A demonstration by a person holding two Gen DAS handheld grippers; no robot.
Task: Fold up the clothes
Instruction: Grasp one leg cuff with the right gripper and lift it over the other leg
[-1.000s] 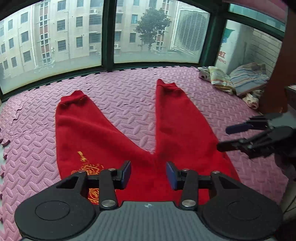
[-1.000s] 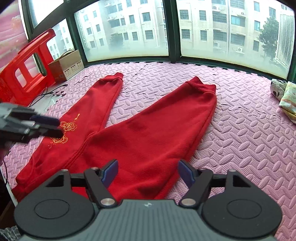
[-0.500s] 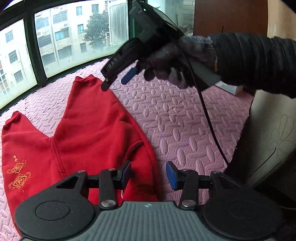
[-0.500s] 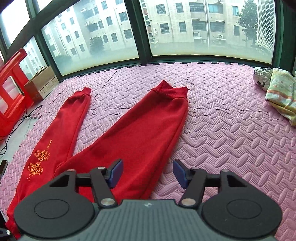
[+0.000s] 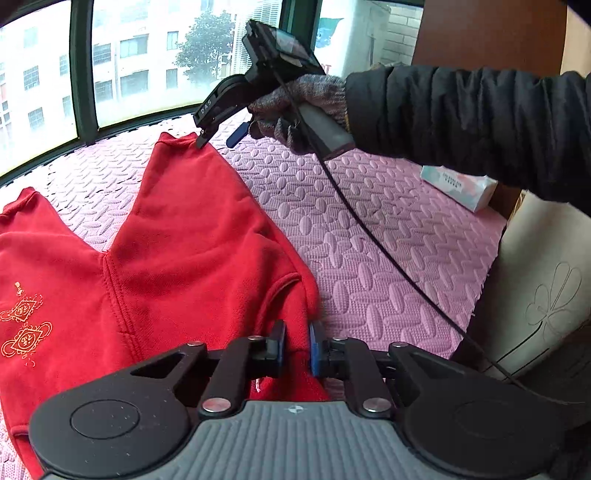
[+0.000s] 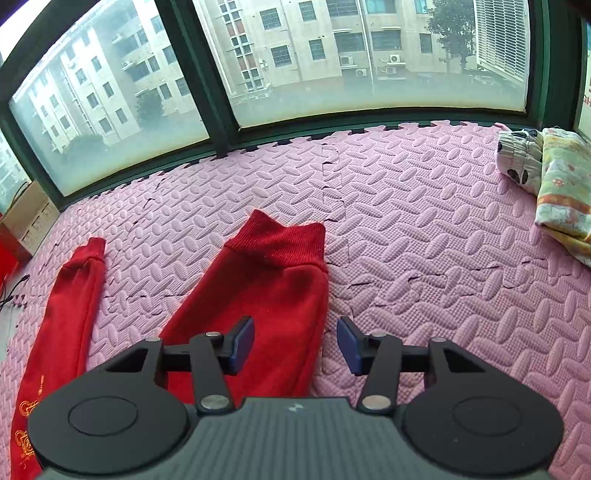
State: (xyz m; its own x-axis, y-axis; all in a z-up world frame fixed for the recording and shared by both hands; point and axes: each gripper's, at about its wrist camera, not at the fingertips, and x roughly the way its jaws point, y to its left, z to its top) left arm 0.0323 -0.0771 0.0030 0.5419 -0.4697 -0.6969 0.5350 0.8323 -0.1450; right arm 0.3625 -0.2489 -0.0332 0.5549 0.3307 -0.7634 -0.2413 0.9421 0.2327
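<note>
Red trousers (image 5: 177, 251) with gold embroidery lie flat on the pink foam mat (image 5: 369, 240), legs spread in a V. My left gripper (image 5: 297, 345) is shut on the trousers' waist corner at the right side. My right gripper (image 6: 295, 341) is open and hovers just above the right leg near its ribbed cuff (image 6: 280, 236); it also shows in the left wrist view (image 5: 216, 138), held by a gloved hand above that cuff. The other leg (image 6: 70, 314) lies to the left.
Folded patterned cloths (image 6: 550, 184) lie at the mat's far right. A tissue pack (image 5: 458, 186) lies on the mat near a wooden cabinet (image 5: 491, 33). A cardboard box (image 6: 26, 218) stands at the left by the window frame (image 6: 199, 85). A black cable (image 5: 369, 236) trails from the right gripper.
My left gripper has closed on the waist corner. My right gripper has moved forward along the right leg, closer to the cuff, and stays open.
</note>
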